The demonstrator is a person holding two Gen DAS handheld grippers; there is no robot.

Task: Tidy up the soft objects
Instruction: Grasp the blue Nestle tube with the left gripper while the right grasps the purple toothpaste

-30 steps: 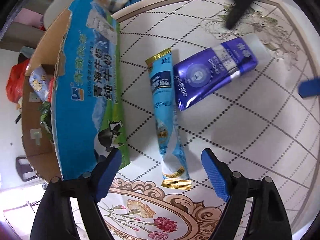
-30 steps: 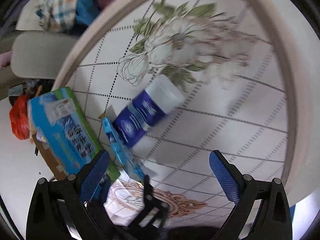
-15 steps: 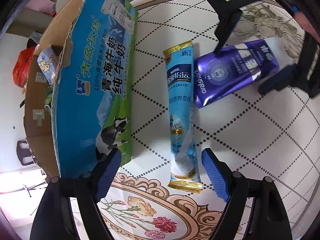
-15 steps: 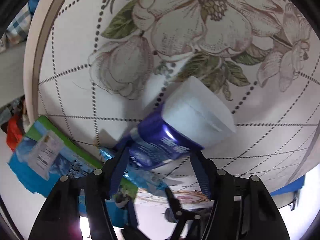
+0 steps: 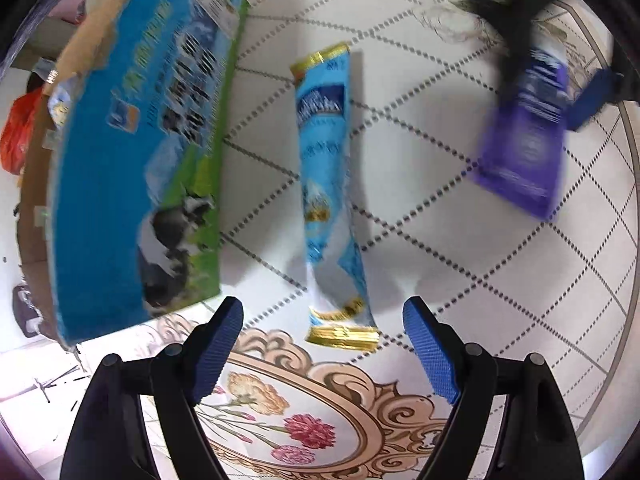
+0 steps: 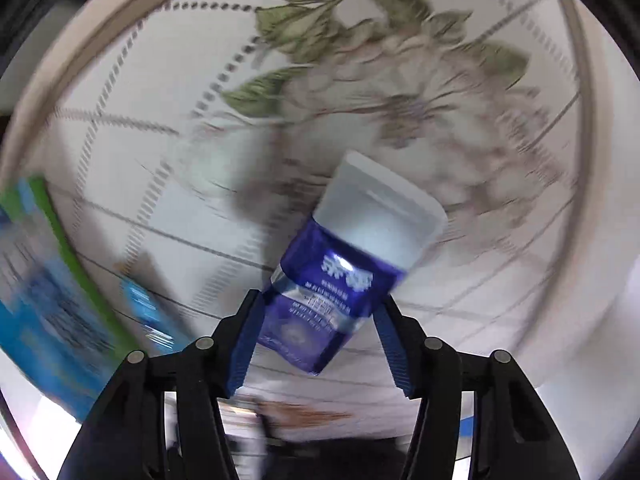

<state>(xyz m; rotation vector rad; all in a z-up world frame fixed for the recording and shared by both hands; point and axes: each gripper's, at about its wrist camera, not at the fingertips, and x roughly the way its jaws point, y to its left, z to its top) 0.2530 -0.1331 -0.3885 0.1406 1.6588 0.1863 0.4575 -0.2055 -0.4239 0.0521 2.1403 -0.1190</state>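
Right gripper: jaws just closing, pads now pressed on the purple tube, white cap end jutting forward over the floral table. Left gripper: jaws wide, poised above the blue sachet, gold end between the fingertips, untouched; milk carton to the left.

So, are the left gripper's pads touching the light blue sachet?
Apart. The left wrist view shows the sachet lying between open pads, with bare table each side.

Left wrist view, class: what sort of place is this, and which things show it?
Probably a room in a home: a round table with a printed flower pattern, a milk carton box, and clutter such as a red bag behind.
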